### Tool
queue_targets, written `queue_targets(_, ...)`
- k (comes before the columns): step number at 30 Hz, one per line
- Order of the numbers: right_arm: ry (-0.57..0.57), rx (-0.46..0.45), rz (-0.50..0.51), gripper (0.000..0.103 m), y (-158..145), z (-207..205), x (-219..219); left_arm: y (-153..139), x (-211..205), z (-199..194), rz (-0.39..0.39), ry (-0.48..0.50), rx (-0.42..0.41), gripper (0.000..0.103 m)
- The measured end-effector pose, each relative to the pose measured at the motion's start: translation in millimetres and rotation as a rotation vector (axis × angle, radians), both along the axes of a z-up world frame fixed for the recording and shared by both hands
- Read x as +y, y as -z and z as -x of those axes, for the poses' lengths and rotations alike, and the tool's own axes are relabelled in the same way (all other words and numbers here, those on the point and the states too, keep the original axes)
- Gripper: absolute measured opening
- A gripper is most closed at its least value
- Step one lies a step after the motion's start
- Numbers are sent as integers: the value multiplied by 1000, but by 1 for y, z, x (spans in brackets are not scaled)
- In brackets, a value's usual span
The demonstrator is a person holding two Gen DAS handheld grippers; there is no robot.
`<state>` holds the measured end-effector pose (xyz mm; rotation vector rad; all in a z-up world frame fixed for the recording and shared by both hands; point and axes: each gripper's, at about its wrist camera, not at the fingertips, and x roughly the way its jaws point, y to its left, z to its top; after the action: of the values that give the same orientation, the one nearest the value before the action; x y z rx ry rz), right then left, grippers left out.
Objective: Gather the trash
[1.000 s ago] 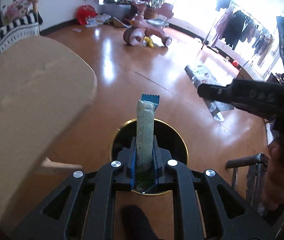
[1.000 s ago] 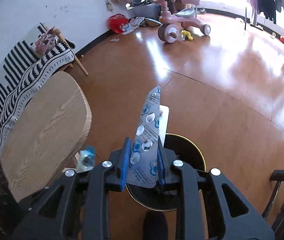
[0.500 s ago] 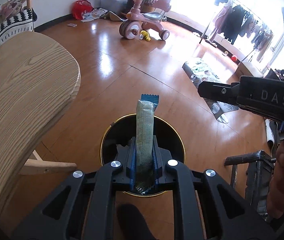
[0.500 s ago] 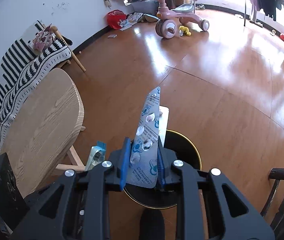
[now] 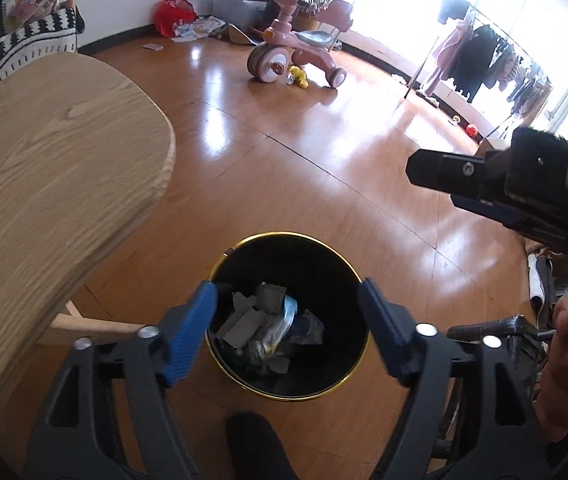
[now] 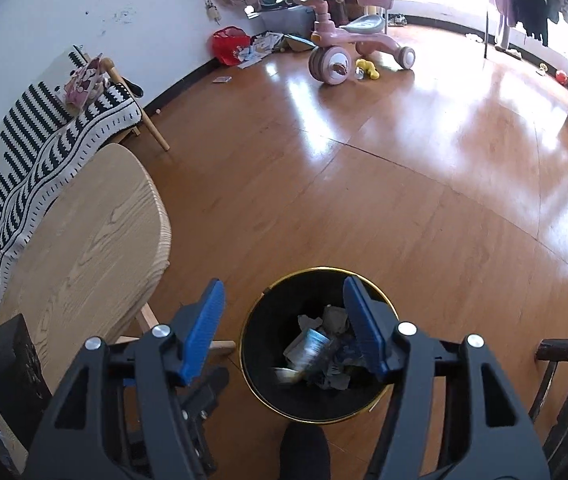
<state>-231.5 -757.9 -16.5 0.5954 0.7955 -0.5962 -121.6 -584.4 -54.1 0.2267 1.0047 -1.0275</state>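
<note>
Hovering over a black, gold-rimmed wastebasket (image 5: 354, 276) on the wooden floor (image 5: 324, 152): left gripper (image 5: 287, 322), jaws opening wide, nothing between the blue pads. Opening likewise and holding nothing, right gripper (image 6: 284, 320), its right finger overlapping the bin's mouth. Lying at the bottom, directly beneath both claws, crumpled wrappers and scraps (image 5: 269, 326). Standing left of the claws, a pale wooden table (image 5: 43, 184).

Trash (image 5: 271, 326) in bin (image 5: 348, 384) blurred; bin's near rim (image 6: 316, 420) behind shoe (image 6: 304, 454).
</note>
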Motion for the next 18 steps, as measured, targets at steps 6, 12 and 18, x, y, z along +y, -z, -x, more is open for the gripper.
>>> queue_targets(6, -49, -53, 47, 79, -23, -26, 34, -27, 51, -19, 9, -30, -95, 90)
queue_targets(12, -179, -116, 131, 87, -53, -74, 110, -66, 184, -67, -28, -176, -300, 92)
queue_targets(18, -391, -137, 183, 87, -66, -137, 220, -87, 333, -121, -91, -431, -390, 93)
